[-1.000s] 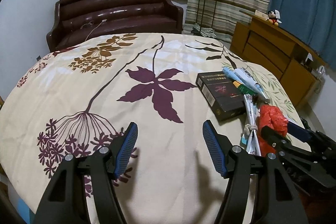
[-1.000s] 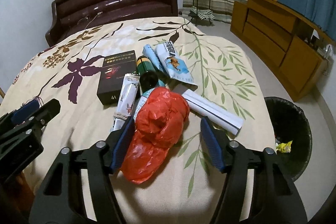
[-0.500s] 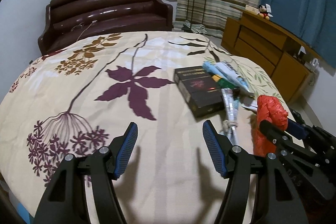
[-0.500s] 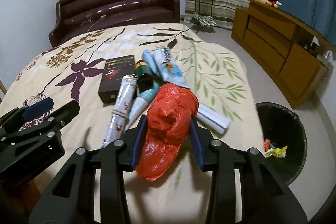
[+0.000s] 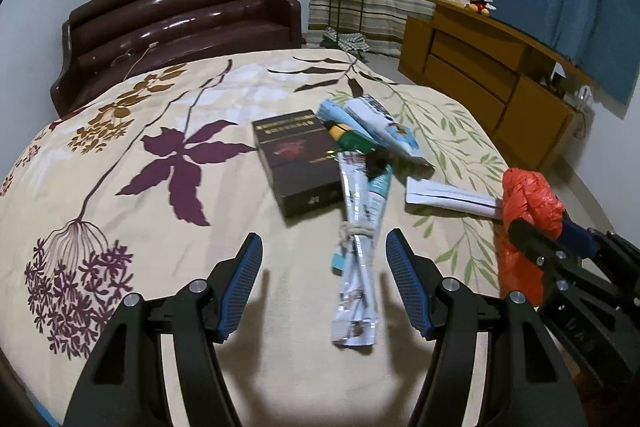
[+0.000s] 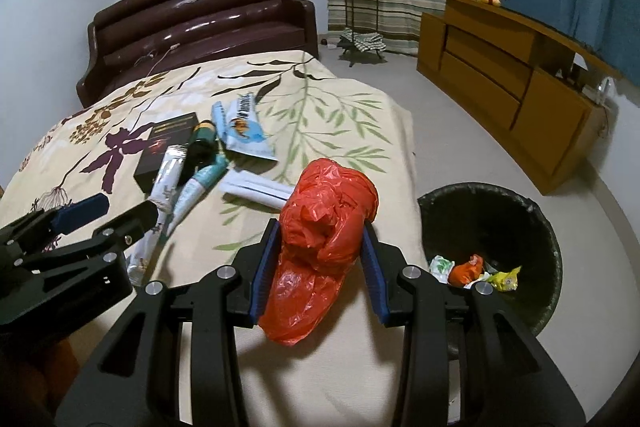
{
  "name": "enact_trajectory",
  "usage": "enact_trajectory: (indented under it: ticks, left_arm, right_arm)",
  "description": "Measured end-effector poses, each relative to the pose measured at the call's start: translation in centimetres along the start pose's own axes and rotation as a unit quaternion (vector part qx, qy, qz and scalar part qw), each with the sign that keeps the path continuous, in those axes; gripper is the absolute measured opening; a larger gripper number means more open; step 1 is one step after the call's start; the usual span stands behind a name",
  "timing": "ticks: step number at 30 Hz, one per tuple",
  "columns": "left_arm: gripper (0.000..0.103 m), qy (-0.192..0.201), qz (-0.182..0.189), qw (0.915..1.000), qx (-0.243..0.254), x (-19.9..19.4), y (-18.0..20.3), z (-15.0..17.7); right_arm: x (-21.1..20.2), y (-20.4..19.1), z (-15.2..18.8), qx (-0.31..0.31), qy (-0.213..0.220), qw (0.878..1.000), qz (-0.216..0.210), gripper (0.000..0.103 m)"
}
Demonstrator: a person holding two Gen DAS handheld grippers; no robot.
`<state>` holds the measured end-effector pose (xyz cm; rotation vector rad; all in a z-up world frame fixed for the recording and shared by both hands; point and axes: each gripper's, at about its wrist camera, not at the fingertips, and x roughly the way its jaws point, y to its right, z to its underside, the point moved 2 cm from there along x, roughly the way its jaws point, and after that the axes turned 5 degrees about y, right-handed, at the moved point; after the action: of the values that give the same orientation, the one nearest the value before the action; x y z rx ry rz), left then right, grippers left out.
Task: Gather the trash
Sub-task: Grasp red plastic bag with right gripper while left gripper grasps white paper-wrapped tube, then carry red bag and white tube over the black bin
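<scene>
The right hand-held gripper has its jaws closed in on the red plastic bag, both blue pads pressing its sides; the bag hangs between them above the bed edge. The jaws have just been closing. The black trash bin stands on the floor at 3 o'clock of the bag, with wrappers inside. The left hand-held gripper hangs with jaws partly open and holds nothing; the knotted silver wrapper lies between its fingers on the bed. At 12 o'clock of that wrapper lie the dark box, a green bottle and a white folded packet
</scene>
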<state>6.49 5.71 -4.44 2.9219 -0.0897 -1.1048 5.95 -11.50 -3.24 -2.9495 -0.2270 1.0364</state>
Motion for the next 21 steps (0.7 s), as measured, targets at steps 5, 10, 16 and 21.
enact_trajectory:
  ticks: [5, 10, 16, 21]
  left_arm:
    - [0.049, -0.008, 0.005, 0.9999, 0.014, 0.4, 0.8, 0.4]
    - [0.027, -0.017, 0.021, 0.9995, 0.016, 0.6, 1.2, 0.7]
    - [0.017, -0.015, 0.043, 0.9989, 0.011, 0.5, 1.1, 0.8]
    - [0.016, -0.002, 0.047, 0.9988, 0.011, -0.3, 0.8, 0.7]
  right_arm:
    - [0.1, 0.7, 0.2, 0.007, 0.000, 1.000, -0.004, 0.038]
    - [0.1, 0.7, 0.2, 0.007, 0.000, 1.000, -0.004, 0.038]
    - [0.1, 0.8, 0.3, 0.007, 0.000, 1.000, -0.003, 0.038]
    - [0.1, 0.8, 0.3, 0.003, 0.001, 1.000, -0.002, 0.038]
